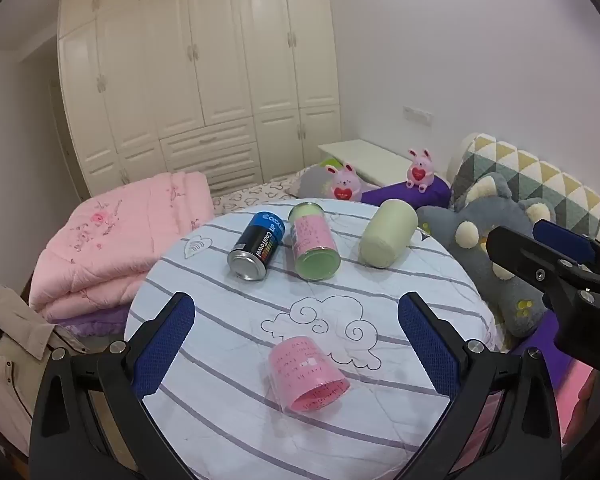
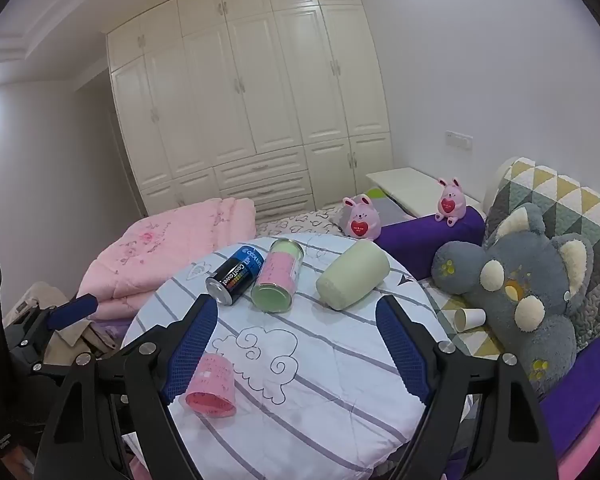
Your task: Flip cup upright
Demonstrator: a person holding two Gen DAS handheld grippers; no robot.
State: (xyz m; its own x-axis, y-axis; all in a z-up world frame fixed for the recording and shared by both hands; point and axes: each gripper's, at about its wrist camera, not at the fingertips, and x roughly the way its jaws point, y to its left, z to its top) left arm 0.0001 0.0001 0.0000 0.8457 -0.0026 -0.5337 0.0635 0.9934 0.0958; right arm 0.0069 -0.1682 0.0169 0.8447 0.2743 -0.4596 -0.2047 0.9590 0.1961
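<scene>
Four cylinders lie on their sides on the round counter (image 1: 228, 432), which is covered in a striped cloth with a cloud drawing. Nearest: pink cup (image 1: 307, 376), translucent, mouth toward the camera and slightly right, sitting between the fingers of the left tool (image 1: 296, 344) but touched by neither. Far side, in a row: dark can (image 1: 257, 245) with a blue end, a green-and-pink jar (image 1: 313, 242), and a pale green cup (image 1: 387, 233).

Left tool: fingers wide apart, holding nothing, hovering above and short of the pink cup. Right tool (image 2: 294, 344): also spread wide and holding nothing; the pink cup (image 2: 213, 385) lies just beside its left finger, outside the gap. In the left view the right tool shows at the right edge, off the counter rim.

Step in hand, as I judge it: approach, before any grasp. No cup is upright yet. The pink cup looks like the target, being centred in the left tool's opening, though that is not certain.

Next move calls for: lower the left tool so the fingers straddle the cup's wall across its width, close gently since the thin wall may flex, then lift and rotate the mouth upward before setting it on its base. On the soft cloth it may roll if nudged first.
</scene>
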